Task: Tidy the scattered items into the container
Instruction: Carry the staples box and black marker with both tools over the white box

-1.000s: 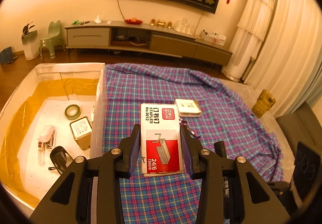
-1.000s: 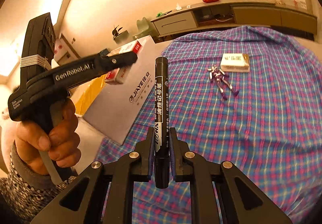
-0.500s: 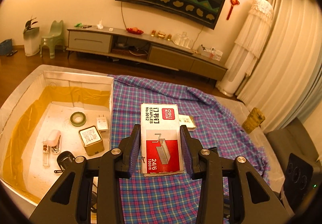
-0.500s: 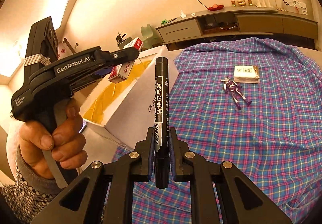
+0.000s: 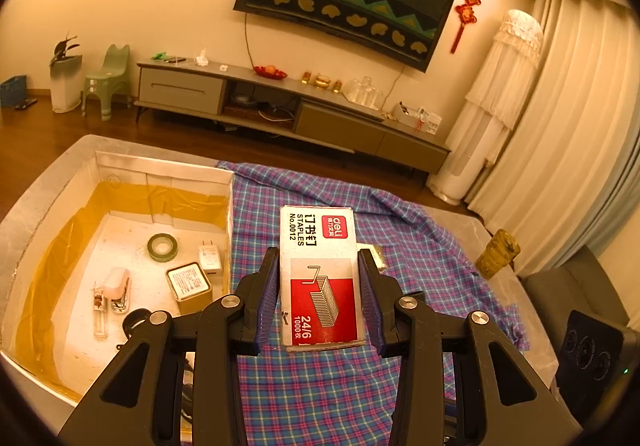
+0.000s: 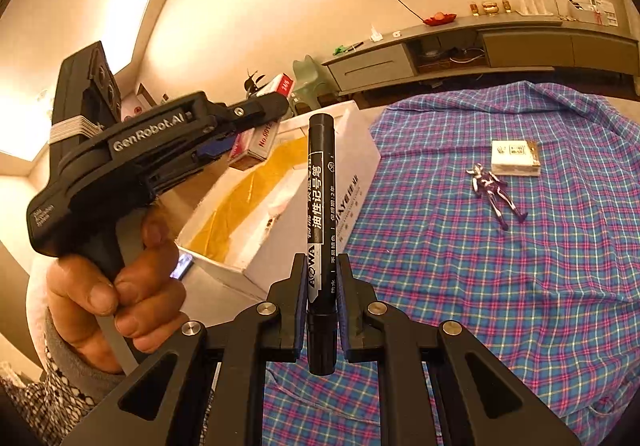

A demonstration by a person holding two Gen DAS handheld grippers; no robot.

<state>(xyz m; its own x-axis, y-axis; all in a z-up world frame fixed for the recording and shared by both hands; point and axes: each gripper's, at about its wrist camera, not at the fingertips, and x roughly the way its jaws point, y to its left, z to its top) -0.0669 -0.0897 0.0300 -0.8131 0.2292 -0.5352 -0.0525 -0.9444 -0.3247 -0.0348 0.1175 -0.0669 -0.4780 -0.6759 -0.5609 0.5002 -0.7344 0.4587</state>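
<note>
My left gripper (image 5: 319, 266) is shut on a red-and-white staples box (image 5: 320, 278), held in the air above the plaid cloth, just right of the white container (image 5: 168, 169). In the right wrist view the left gripper (image 6: 276, 105) holds the box (image 6: 260, 133) over the container's (image 6: 356, 149) near corner. My right gripper (image 6: 319, 266) is shut on a black marker (image 6: 321, 213), held upright above the cloth. A small purple figurine (image 6: 494, 191) and a small white packet (image 6: 515, 157) lie on the cloth.
The container holds a green tape roll (image 5: 162, 247), a white plug (image 5: 209, 258), a square tin (image 5: 188, 283), a pink stapler (image 5: 116, 286) and a dark object. A yellow object (image 5: 498, 254) stands at the table's right edge. A speaker (image 5: 592, 350) is at the right.
Both grippers have risen with their loads. The left gripper has tilted up and shifted right of the container wall; the right gripper has pulled back, so the figurine and packet look farther away.
</note>
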